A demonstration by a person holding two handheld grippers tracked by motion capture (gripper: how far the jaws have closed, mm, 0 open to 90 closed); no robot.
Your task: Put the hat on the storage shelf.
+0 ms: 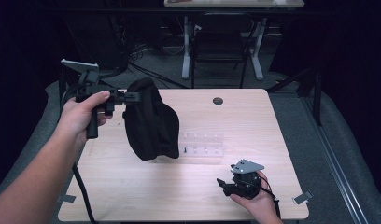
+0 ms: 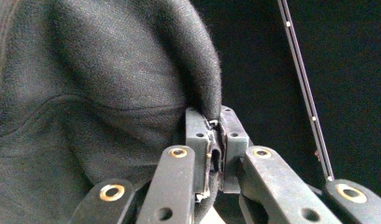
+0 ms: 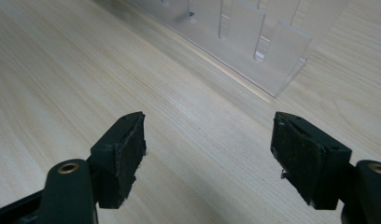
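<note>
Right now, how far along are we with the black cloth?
Done: the left gripper is clamped on the black cloth and holds it up off the table. In hand: it hangs by the clear rack. Left: setting it down; the right gripper is open, empty.

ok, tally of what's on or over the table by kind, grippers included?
Grippers: 2, the left gripper and the right gripper
Black cloth: 1
Clear plastic rack: 1
Total: 4
</note>
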